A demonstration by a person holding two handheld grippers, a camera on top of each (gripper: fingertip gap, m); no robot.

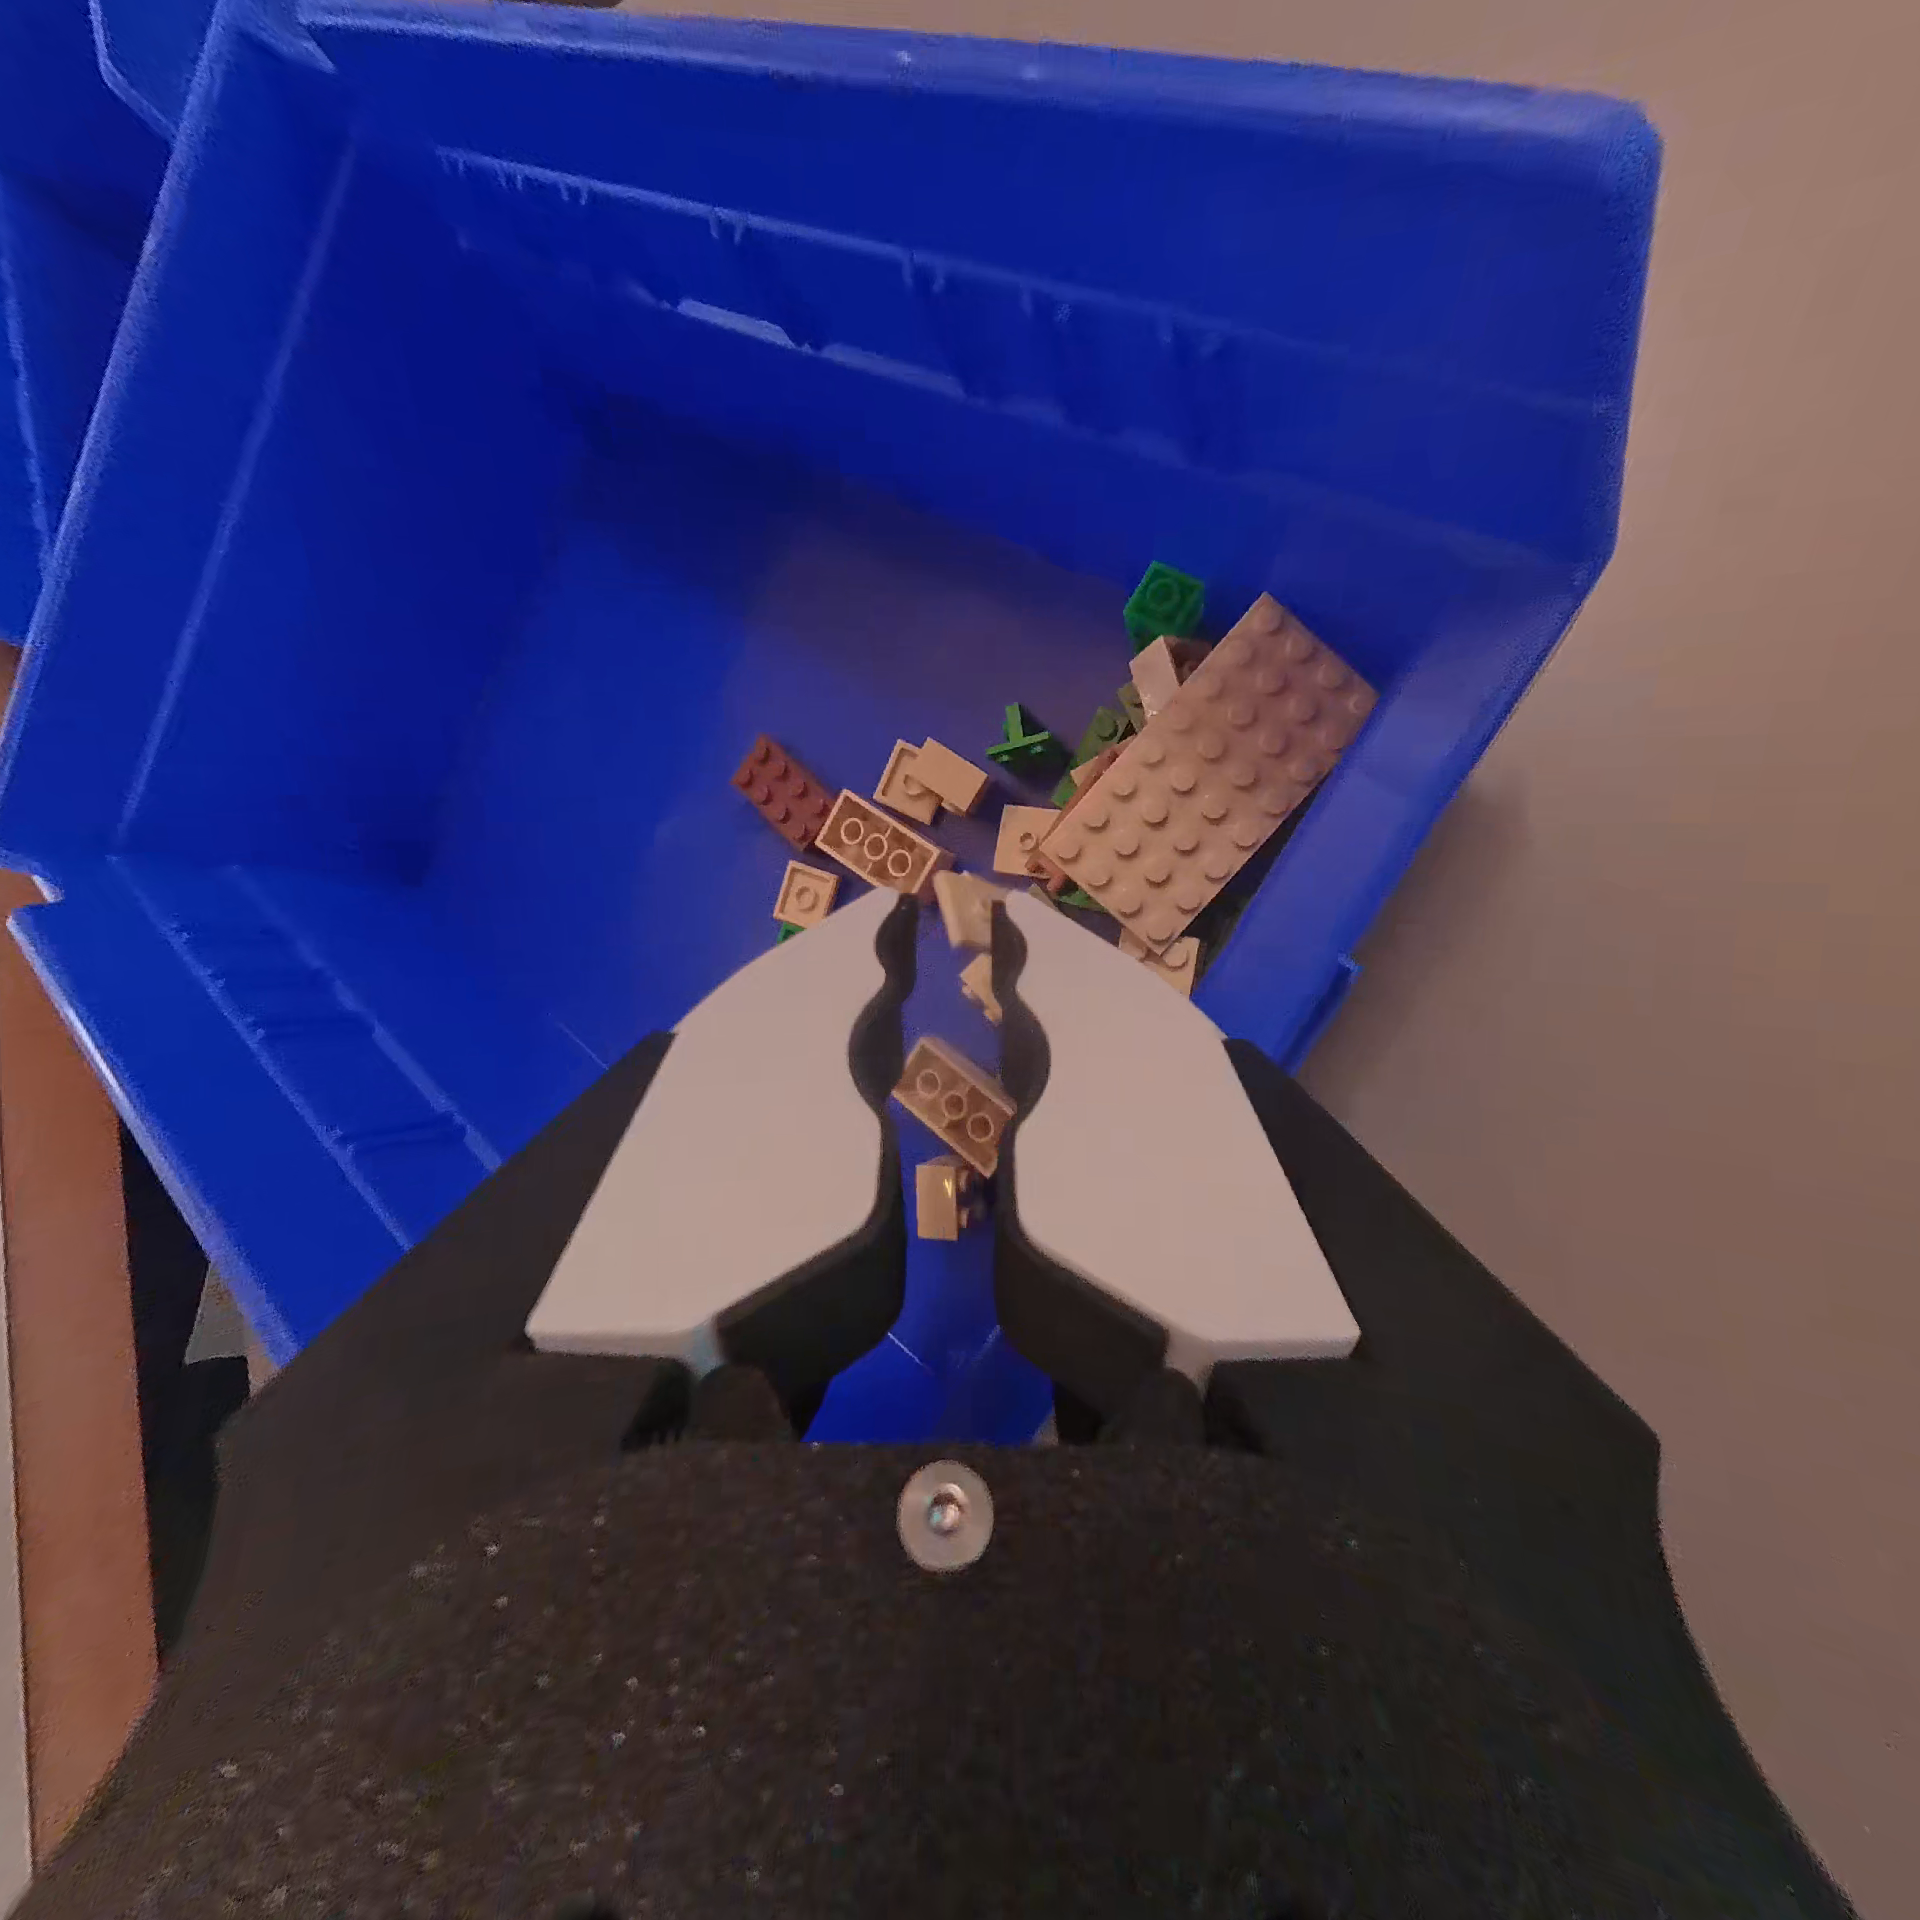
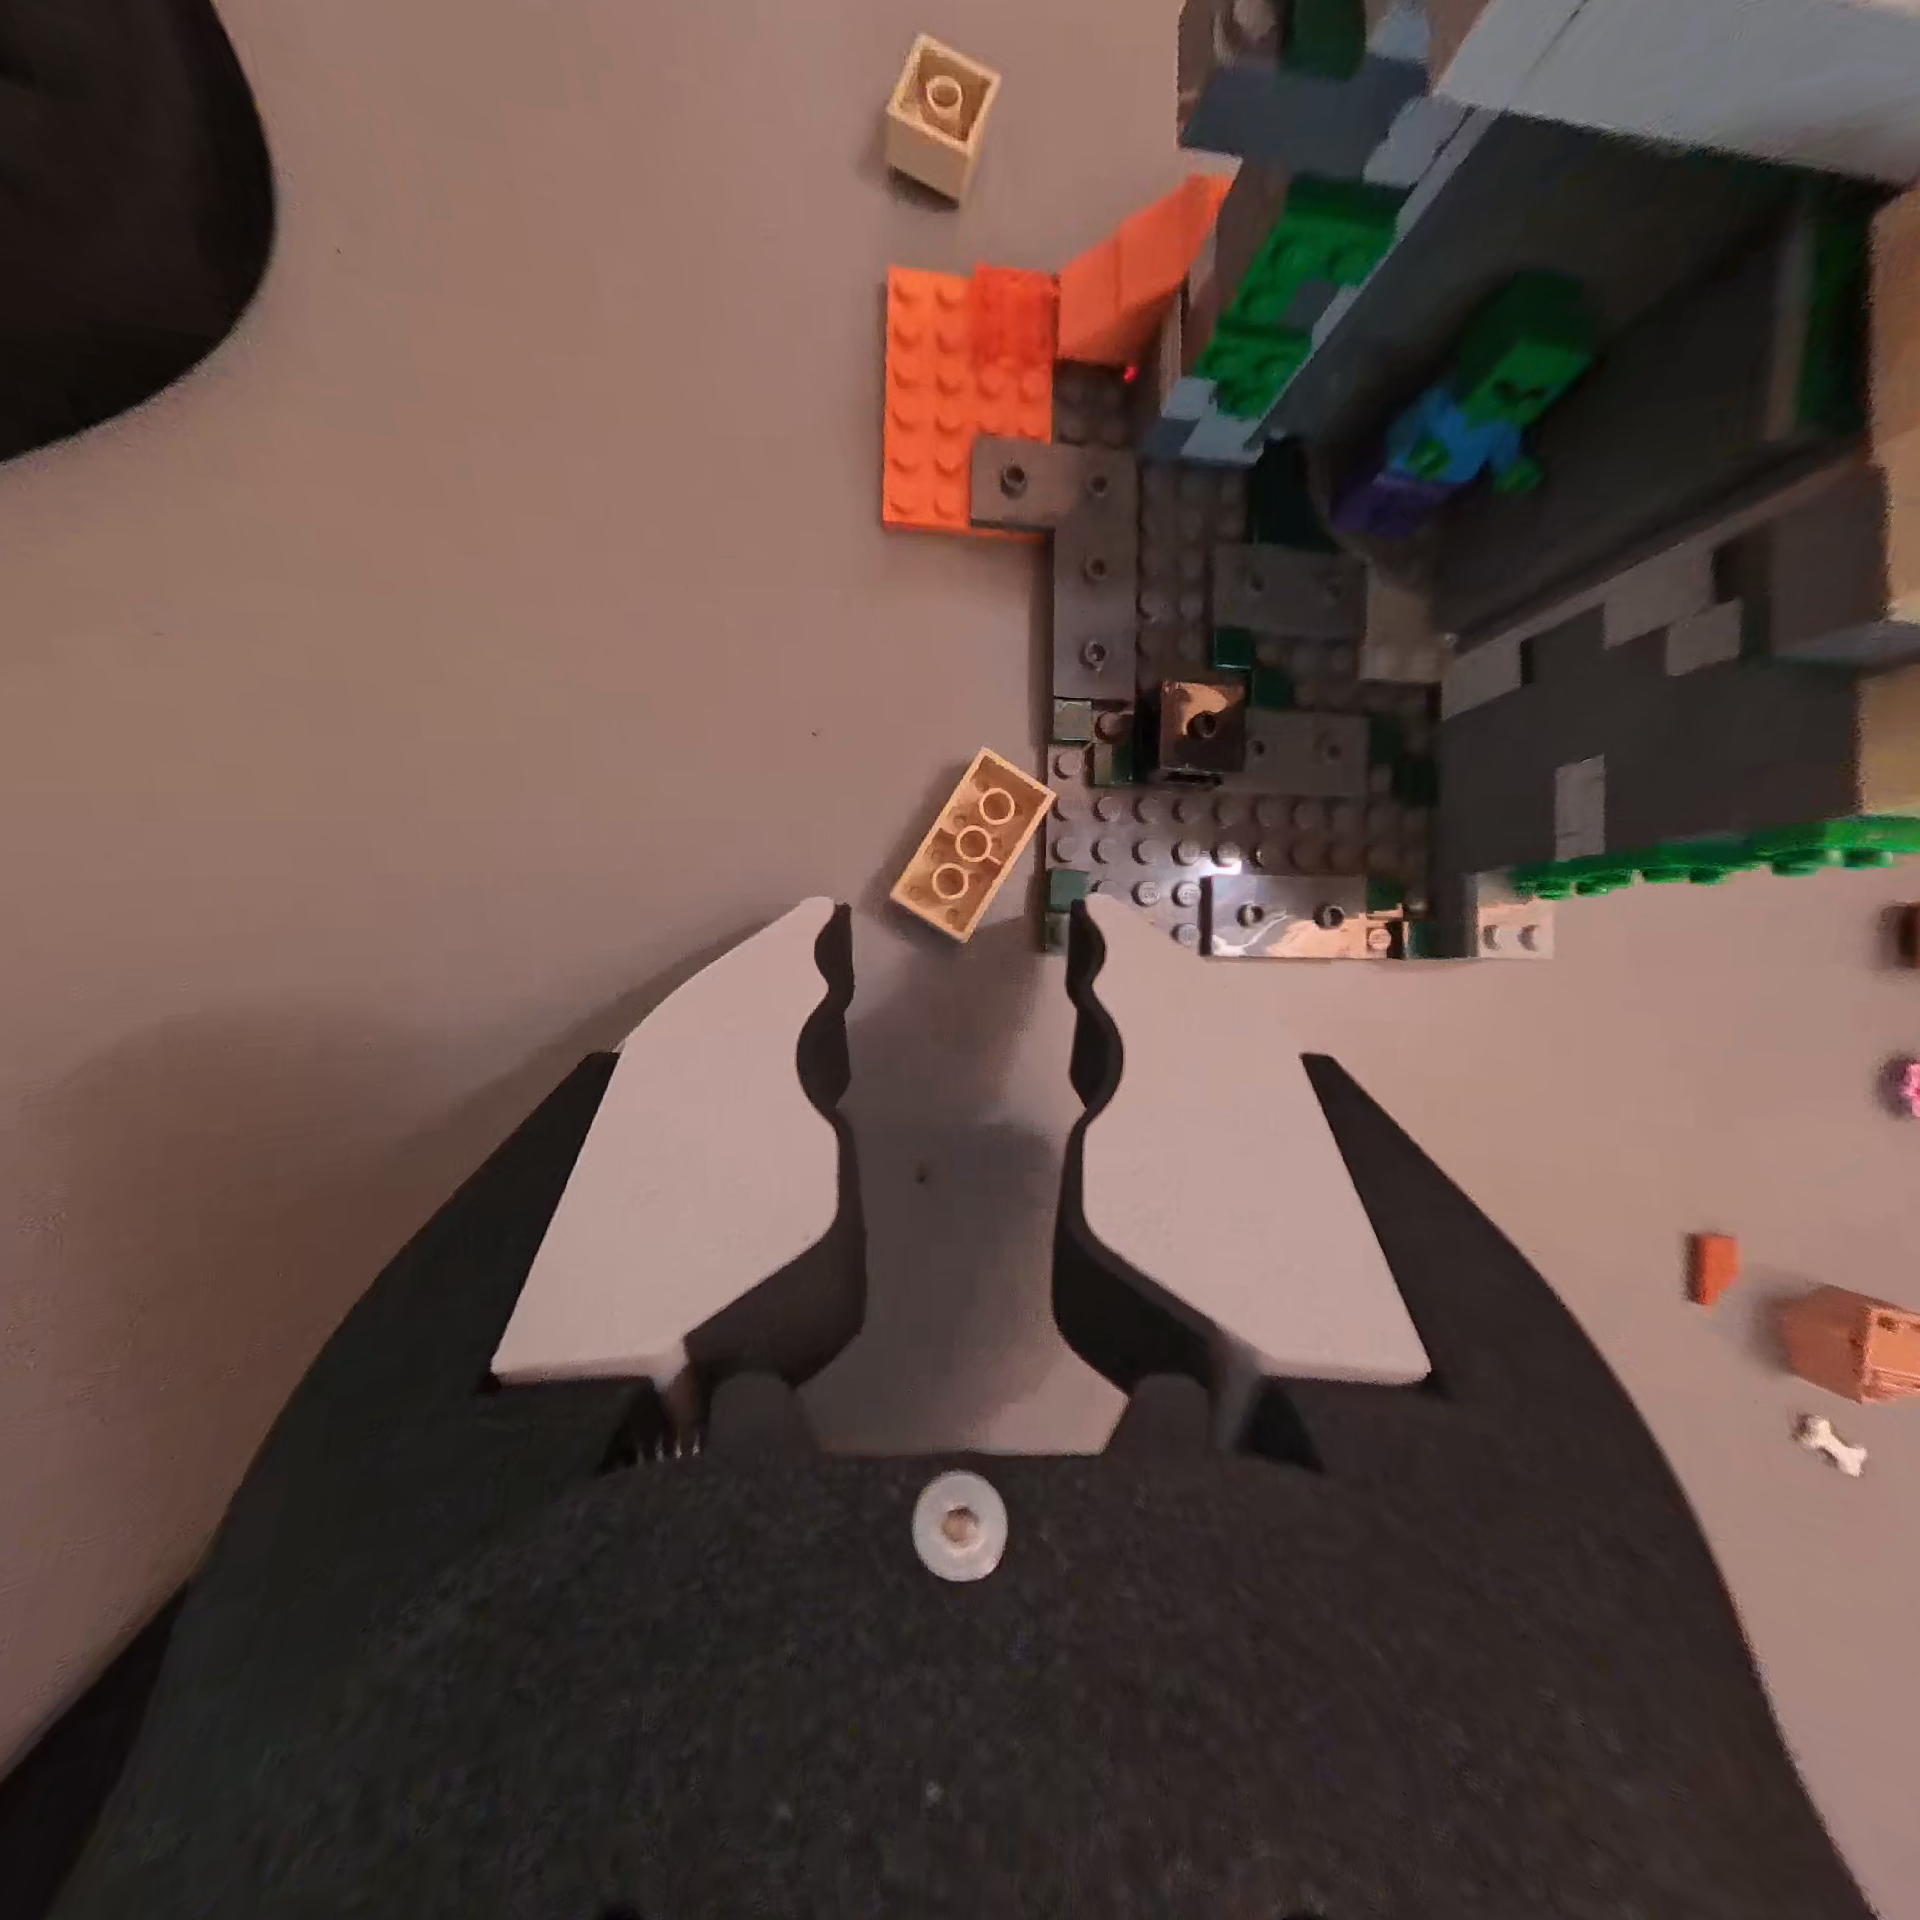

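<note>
The left claw [image 1: 948, 909], grey-faced fingers on a black body, hangs over a deep blue plastic bin [image 1: 727, 312], its jaws a narrow gap apart and gripping nothing; a small tan piece [image 1: 964, 906] shows between the tips, though whether it touches them cannot be told. Seen through the gap, a tan two-by-four brick lying studs-down [image 1: 951, 1103] runs its long axis diagonally, upper left to lower right. Loose bricks crowd the bin's right-hand corner: one large tan studded plate [image 1: 1210, 774] tilted against the wall, one brown brick [image 1: 781, 792], several green bits. The bin's left half of the floor is bare blue, with room to move; a second blue bin [image 1: 52, 208] edges in at the upper left.

The right claw [image 2: 961, 920] hovers over a grey counter [image 2: 468, 623], jaws spread wide and holding nothing. Just ahead of its tips lies one tan brick, underside up [image 2: 971, 844], long axis slanting from lower left to upper right, its upper end touching the edge of a grey and green brick-built model [image 2: 1299, 831]. One orange studded plate [image 2: 961, 400] adjoins that model; one tan square brick [image 2: 943, 112] sits apart beyond. Open counter stretches to the left
</note>
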